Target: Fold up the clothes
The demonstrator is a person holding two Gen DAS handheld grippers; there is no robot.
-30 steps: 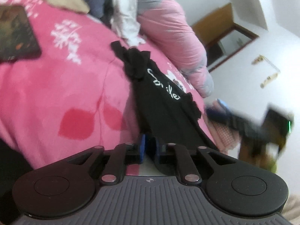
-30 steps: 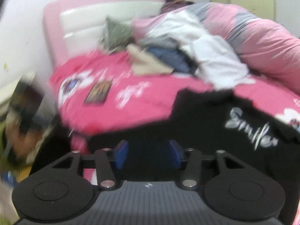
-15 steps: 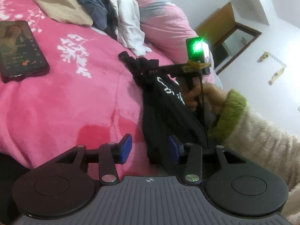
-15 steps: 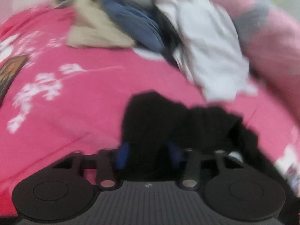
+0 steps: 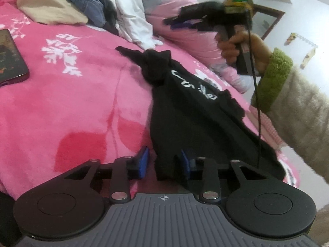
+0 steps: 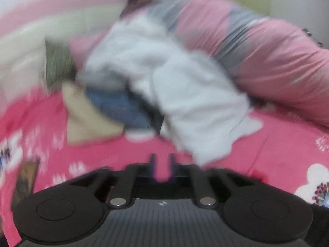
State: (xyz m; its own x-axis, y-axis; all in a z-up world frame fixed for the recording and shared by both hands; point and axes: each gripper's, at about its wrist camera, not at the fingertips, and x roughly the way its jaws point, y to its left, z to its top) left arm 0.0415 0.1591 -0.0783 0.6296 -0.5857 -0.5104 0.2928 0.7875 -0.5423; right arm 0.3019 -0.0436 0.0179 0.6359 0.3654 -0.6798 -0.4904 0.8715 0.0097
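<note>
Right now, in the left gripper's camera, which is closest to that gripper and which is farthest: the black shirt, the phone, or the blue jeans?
1. Black shirt: its hem lies between the left gripper fingers.
2. Phone: farther off on the pink blanket, at the left edge.
3. Blue jeans: farthest, in the clothes pile at the top.

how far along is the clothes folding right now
Early. Done: the black garment lies bunched lengthwise on the pink blanket. In hand: its near hem sits between the left gripper pads, whose jaws just closed further; the right gripper hangs empty above. Left: finishing that fold, plus the unfolded clothes pile.
</note>
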